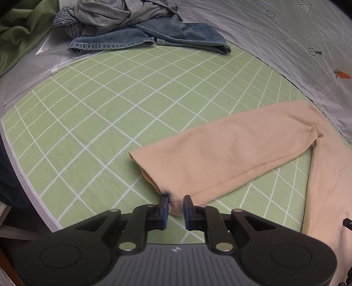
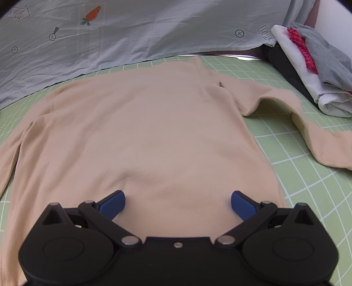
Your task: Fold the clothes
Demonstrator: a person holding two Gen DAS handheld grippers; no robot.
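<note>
**Sweater spread flat, left tongs at the cuff**

Bedsheet (image 2: 154, 33), pale grey with small printed carrots and arrows, fills the far side of both views, from 10 to 2 o'clock. On it lies the green mat (image 1: 110, 110) with its white grid, and this takes up most of the left view.

Spread across the mat is the peach sweater (image 2: 143, 132), lying flat. In the right view its body fills the centre, with the neck toward 12 o'clock and one sleeve bent out to 3 o'clock. In the left view the other sleeve (image 1: 231, 154) runs from 3 o'clock down to the centre, and its cuff ends right at the tongs.

At 12 o'clock in the left view sits a heap of unfolded clothes, with blue jeans (image 1: 154, 37) lowest and a grey garment (image 1: 110, 13) on top. At 2 o'clock in the right view is a stack of folded clothes (image 2: 319, 66), white, grey and red, at the mat's edge.

The left tongs (image 1: 176, 203) are nearly closed, with a narrow gap between the blue pads; the corner of the cuff sits in that gap, though whether the pads actually pinch it is not clear. The right tongs (image 2: 178, 204) are spread wide over the sweater's lower body and grip nothing.
</note>
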